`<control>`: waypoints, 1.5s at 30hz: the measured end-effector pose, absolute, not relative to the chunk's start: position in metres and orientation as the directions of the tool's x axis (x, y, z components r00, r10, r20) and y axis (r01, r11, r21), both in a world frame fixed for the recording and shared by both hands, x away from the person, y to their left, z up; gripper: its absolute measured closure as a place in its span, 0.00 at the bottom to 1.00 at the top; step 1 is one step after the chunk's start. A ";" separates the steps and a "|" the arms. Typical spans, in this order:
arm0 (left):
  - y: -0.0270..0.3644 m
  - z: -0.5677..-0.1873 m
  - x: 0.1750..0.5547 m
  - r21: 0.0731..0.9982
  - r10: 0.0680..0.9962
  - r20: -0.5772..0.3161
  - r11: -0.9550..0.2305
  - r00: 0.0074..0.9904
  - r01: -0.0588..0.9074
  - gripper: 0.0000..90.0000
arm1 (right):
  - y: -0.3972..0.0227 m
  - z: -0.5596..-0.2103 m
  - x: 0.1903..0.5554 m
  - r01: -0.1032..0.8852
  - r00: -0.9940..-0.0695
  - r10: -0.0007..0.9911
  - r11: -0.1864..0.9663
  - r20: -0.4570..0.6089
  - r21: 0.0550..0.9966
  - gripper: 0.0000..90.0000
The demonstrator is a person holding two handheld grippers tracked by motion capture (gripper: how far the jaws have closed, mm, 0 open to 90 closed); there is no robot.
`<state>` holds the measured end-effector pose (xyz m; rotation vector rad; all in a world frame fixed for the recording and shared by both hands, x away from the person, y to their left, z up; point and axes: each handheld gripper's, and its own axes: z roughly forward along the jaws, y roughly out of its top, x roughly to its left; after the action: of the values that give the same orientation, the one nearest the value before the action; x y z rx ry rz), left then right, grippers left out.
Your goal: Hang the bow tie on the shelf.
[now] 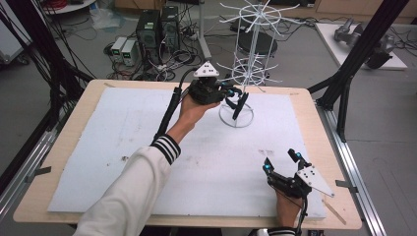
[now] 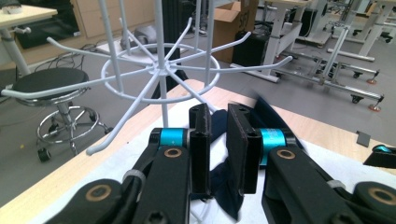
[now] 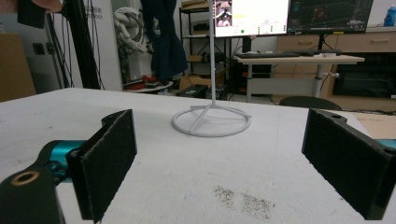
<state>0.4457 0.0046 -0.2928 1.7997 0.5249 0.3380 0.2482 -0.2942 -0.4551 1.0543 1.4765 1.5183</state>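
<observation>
High view: left gripper (image 1: pixel 235 98) raised beside the white wire rack (image 1: pixel 250 49), jaws pinching a dark cloth (image 1: pixel 240 105) above the rack's ring base; right gripper (image 1: pixel 281 161) low, well short of the rack, jaws spread. Left gripper view: pads (image 2: pixel 201 140) clamp the cloth just before the rack's prongs. Right gripper view: jaws wide apart, empty, cloth hanging above the rack's base.

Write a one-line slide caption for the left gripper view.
Left gripper, jaws shut on a dark cloth, held up near a prong of the white wire rack.
</observation>
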 end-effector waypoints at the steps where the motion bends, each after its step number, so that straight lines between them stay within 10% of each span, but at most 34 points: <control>1: 0.005 -0.293 0.446 0.956 0.515 -0.033 -0.234 0.856 0.177 0.87 | -0.294 -0.455 0.248 0.027 -0.374 0.926 -0.047 0.054 0.999 0.10; 20: 0.054 -0.290 0.415 0.943 0.485 0.079 -0.319 0.871 0.092 0.21 | -0.294 -0.455 0.248 0.018 -0.376 0.926 -0.034 0.038 0.999 0.10; 45: 0.245 -0.382 0.324 0.979 0.680 0.066 -0.184 0.730 0.083 0.16 | -0.291 -0.455 0.247 0.026 -0.367 0.930 -0.018 0.027 0.999 0.10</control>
<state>0.3237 0.2454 -0.3824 1.6944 0.6143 0.5992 0.2475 -0.2914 -0.4550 1.0416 1.4879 1.4882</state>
